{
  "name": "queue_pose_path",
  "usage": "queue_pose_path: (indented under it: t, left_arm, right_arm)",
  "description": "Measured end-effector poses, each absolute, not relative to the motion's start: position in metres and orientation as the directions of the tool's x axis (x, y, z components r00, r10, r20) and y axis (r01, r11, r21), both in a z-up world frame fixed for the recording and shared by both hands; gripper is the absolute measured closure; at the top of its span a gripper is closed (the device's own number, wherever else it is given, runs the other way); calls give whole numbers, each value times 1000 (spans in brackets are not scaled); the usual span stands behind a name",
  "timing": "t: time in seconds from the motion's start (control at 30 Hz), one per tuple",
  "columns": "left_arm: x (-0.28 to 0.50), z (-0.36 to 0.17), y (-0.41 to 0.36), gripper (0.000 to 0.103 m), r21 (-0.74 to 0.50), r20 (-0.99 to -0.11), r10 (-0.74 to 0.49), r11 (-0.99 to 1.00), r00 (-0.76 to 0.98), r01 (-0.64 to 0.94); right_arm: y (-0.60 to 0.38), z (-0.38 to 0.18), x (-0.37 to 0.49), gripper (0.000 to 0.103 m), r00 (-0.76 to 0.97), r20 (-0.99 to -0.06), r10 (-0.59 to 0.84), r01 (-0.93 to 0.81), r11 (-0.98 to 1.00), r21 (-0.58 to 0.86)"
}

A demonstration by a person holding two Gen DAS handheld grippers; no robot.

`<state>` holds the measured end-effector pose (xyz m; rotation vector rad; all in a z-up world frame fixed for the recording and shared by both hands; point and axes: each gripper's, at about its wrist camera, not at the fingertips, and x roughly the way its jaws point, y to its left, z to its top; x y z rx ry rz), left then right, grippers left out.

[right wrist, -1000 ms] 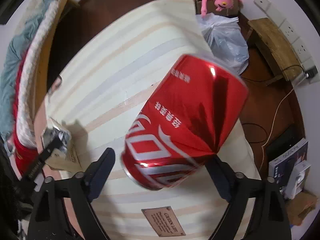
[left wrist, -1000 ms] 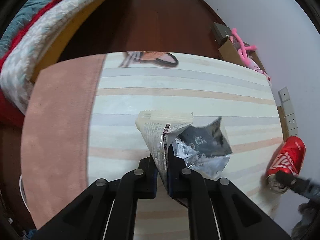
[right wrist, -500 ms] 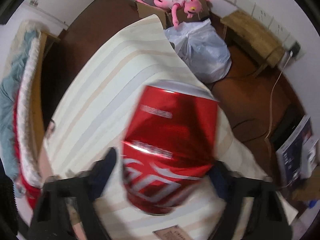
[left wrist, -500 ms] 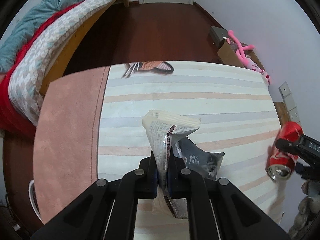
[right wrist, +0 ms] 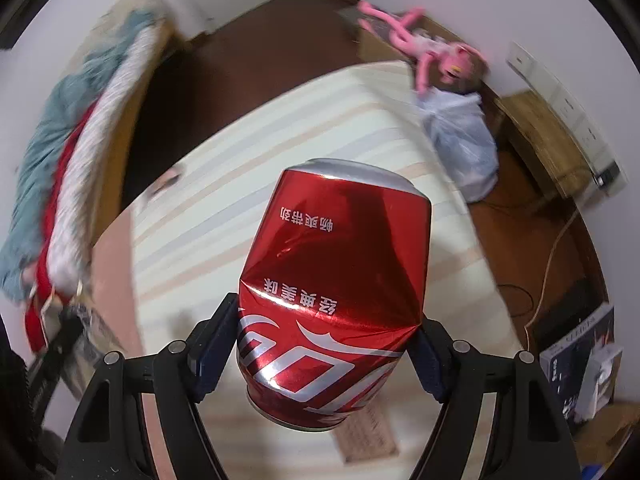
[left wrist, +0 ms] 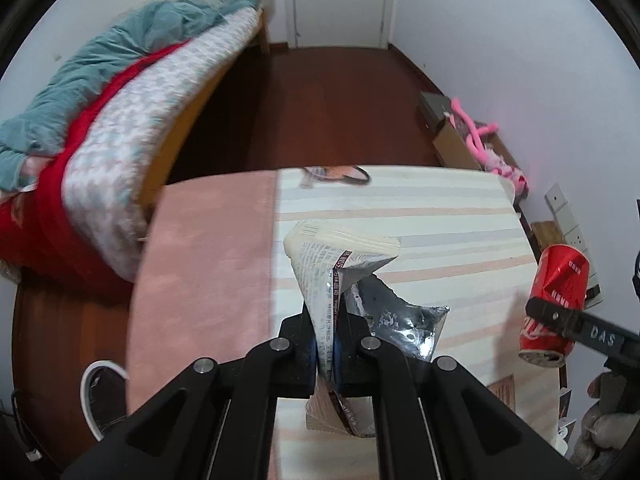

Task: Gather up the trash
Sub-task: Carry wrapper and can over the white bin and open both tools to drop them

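A crumpled snack wrapper [left wrist: 344, 256], printed paper outside and silver foil inside, hangs above the striped tablecloth [left wrist: 440, 208]. My left gripper [left wrist: 328, 320] is shut on its folded edge. A dented red cola can [right wrist: 340, 248] fills the right wrist view, held off the cloth, base toward the camera. My right gripper [right wrist: 328, 340] is shut on it, with both pads pressed into its sides. The left wrist view shows the same can [left wrist: 558, 292] at the far right with one black finger [left wrist: 560, 314] across it.
A bed [left wrist: 120, 100] with teal, red and patterned bedding stands left of the table. On the floor to the right are a white plastic bag [right wrist: 460, 140], a pink plush toy [right wrist: 424, 48], a wooden stool [right wrist: 548, 140] and boxes [right wrist: 580, 364]. A shoe [left wrist: 100, 392] lies lower left.
Both grippers have risen away from the table with their loads. The right jaws closed onto the can, which turned more upright between them. The wrapper now hangs free of the cloth.
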<state>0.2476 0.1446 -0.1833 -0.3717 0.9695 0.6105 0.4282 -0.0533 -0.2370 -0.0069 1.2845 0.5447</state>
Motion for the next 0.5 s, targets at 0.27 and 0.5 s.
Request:
queue_pose_path:
  t: [0.27,0.5]
  left_arm:
    - [132,-135,158,100,-22,-805,405,711,434,-703]
    - [9,-112,180,100,-9,-783,485,618,390,-786]
  right_arm:
    - [-18,-178,320,24,159,-856,492,-570,753,328]
    - [34,-146,207,24,62,-813,579,-700,605,378]
